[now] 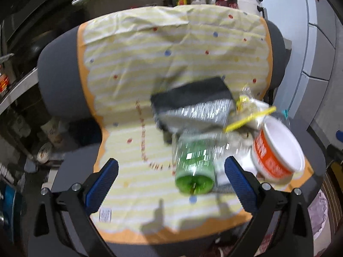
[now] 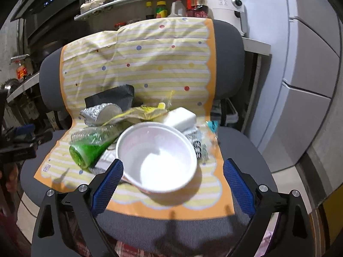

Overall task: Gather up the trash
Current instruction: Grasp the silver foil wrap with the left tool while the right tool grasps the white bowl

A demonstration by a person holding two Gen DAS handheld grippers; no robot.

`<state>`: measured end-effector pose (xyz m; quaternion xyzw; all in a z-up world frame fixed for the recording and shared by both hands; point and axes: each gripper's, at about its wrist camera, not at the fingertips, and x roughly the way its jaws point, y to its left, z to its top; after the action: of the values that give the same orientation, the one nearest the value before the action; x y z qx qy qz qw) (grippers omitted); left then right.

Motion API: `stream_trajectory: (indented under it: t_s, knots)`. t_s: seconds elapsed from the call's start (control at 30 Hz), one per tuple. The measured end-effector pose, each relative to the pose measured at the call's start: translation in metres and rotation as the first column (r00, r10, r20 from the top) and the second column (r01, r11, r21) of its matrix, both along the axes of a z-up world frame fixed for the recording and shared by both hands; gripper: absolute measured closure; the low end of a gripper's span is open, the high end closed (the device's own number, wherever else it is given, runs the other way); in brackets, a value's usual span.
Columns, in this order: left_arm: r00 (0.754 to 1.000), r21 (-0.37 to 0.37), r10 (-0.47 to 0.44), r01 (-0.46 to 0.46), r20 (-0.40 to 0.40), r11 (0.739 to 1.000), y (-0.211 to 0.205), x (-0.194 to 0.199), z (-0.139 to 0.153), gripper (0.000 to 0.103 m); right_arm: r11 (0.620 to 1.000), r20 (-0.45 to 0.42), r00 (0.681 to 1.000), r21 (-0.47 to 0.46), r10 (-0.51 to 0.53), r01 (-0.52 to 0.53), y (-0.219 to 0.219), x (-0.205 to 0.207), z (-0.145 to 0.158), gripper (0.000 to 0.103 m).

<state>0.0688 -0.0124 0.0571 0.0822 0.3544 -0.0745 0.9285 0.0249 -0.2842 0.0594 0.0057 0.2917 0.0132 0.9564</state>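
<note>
A pile of trash lies on a yellow striped cloth (image 1: pixel 133 68) (image 2: pixel 150 68) draped over a grey chair. A green plastic bottle (image 1: pixel 194 167) (image 2: pixel 90 145) lies on its side. Beside it sits a white and orange paper bowl (image 1: pixel 276 150) (image 2: pixel 158 158). Behind are a silver foil pouch (image 1: pixel 199 111) (image 2: pixel 96 111), a black bag (image 1: pixel 190 92) (image 2: pixel 113 96), yellow wrappers (image 1: pixel 248 117) (image 2: pixel 145 111) and a white foam block (image 2: pixel 180 117). My left gripper (image 1: pixel 171 182) is open, its jaws either side of the bottle's base. My right gripper (image 2: pixel 173 182) is open around the near side of the bowl.
The grey chair seat (image 2: pixel 171 231) and backrest (image 1: pixel 57 81) hold the cloth. Behind stand shelves with bottles and jars (image 2: pixel 163 8) and a white appliance (image 2: pixel 227 4). A grey cabinet (image 2: pixel 304 85) is at the right. The other gripper (image 2: pixel 19 143) shows at the left edge.
</note>
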Motion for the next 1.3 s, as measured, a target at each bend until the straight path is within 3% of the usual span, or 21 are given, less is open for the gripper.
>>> stream_trajectory:
  t_s: [0.17, 0.27, 0.37, 0.53, 0.67, 0.73, 0.77, 0.83, 0.97, 1.1, 1.13, 1.17, 1.3]
  knots:
    - [0.998, 0.0, -0.062, 0.062, 0.001, 0.998, -0.013, 0.034, -0.001, 0.014, 0.998, 0.001, 0.999, 0.032, 0.046, -0.046, 0.009, 0.025, 0.008, 0.011]
    - [0.995, -0.046, -0.097, 0.096, -0.025, 0.994, -0.02, 0.055, -0.002, 0.014, 0.998, 0.001, 0.999, 0.052, 0.037, -0.037, 0.008, 0.034, 0.008, 0.011]
    - [0.99, -0.09, -0.139, 0.136, -0.029, 0.987, -0.031, 0.071, -0.002, 0.014, 0.999, -0.024, 1.0, 0.045, 0.018, -0.017, 0.003, 0.042, 0.0, 0.011]
    - [0.979, -0.083, -0.194, 0.189, -0.06, 0.978, -0.063, 0.102, -0.018, 0.016, 0.999, -0.08, 0.996, 0.016, -0.027, 0.028, -0.012, 0.048, -0.018, 0.011]
    - [0.977, -0.028, -0.189, 0.187, -0.094, 0.982, -0.077, 0.117, -0.034, 0.039, 0.999, -0.099, 0.994, 0.003, -0.053, 0.053, -0.024, 0.043, -0.026, 0.011]
    - [0.978, -0.013, -0.187, 0.186, -0.089, 0.982, -0.077, 0.116, -0.037, 0.065, 0.998, -0.099, 0.993, 0.0, -0.061, 0.061, -0.028, 0.04, -0.028, 0.011]
    - [0.981, -0.005, -0.179, 0.18, -0.077, 0.984, -0.075, 0.112, -0.036, 0.088, 0.998, -0.098, 0.993, -0.001, -0.064, 0.065, -0.03, 0.039, -0.028, 0.011]
    - [0.987, -0.008, -0.157, 0.157, -0.034, 0.988, -0.063, 0.102, -0.027, 0.096, 0.998, -0.101, 0.993, 0.003, -0.069, 0.07, -0.032, 0.037, -0.029, 0.011]
    - [0.993, -0.036, -0.092, 0.095, 0.08, 0.995, -0.028, 0.071, 0.01, 0.097, 0.998, -0.101, 0.992, 0.006, -0.069, 0.07, -0.031, 0.033, -0.029, 0.011]
    - [0.991, -0.089, -0.009, 0.021, 0.132, 0.996, 0.008, 0.039, 0.035, 0.097, 0.997, -0.098, 0.993, 0.009, -0.07, 0.072, -0.027, 0.03, -0.03, 0.012]
    - [0.991, -0.088, 0.015, -0.003, 0.136, 0.996, 0.016, 0.031, 0.037, 0.097, 0.997, -0.098, 0.993, 0.011, -0.069, 0.07, -0.026, 0.029, -0.031, 0.021]
    - [0.99, -0.085, 0.031, -0.02, 0.134, 0.996, 0.02, 0.026, 0.037, 0.097, 0.997, -0.105, 0.992, 0.011, -0.072, 0.073, -0.025, 0.029, -0.032, 0.042]
    - [0.992, -0.096, 0.082, -0.072, 0.097, 0.993, 0.044, 0.0, 0.023, 0.097, 0.996, -0.141, 0.987, 0.02, -0.078, 0.082, -0.025, 0.028, -0.041, 0.055]
